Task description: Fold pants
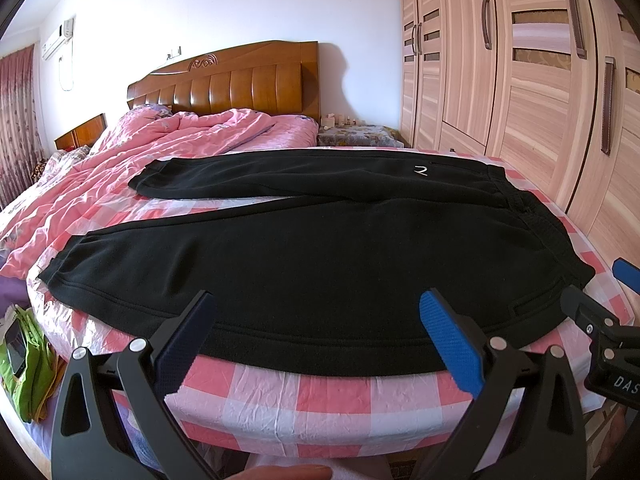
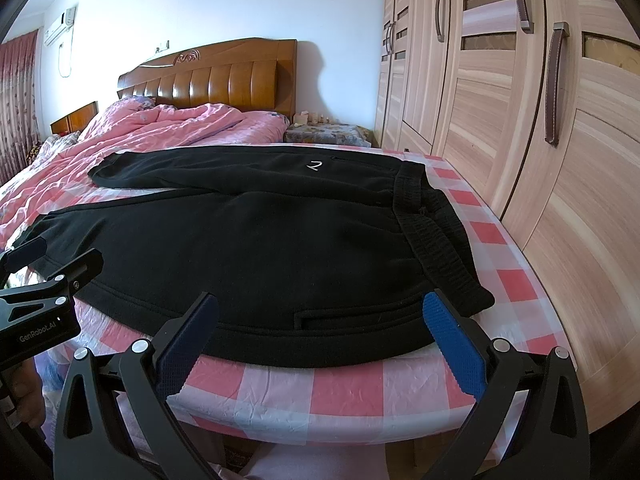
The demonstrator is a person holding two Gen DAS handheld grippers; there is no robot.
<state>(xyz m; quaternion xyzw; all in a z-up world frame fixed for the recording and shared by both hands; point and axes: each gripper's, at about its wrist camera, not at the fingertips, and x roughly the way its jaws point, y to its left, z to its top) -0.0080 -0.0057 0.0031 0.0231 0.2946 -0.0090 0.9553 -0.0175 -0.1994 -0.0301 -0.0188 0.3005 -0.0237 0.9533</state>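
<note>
Black pants (image 1: 304, 256) lie spread flat across the foot of the bed, waistband (image 1: 516, 204) to the right, both legs running left. They also show in the right wrist view (image 2: 256, 248), with the waistband (image 2: 436, 240) near the right finger. My left gripper (image 1: 318, 312) is open and empty, its fingers hovering over the near edge of the near leg. My right gripper (image 2: 320, 312) is open and empty over the near edge by the pocket and waistband corner. Each gripper shows at the edge of the other's view, the right one (image 1: 600, 300) and the left one (image 2: 52, 264).
The bed has a pink-and-white checked sheet (image 1: 304, 404) and a rumpled pink quilt (image 1: 160, 136) toward the wooden headboard (image 1: 232, 84). A tall wooden wardrobe (image 2: 520, 120) stands close along the right side. A nightstand (image 1: 356, 134) holds small bottles. Green items (image 1: 28, 368) lie at lower left.
</note>
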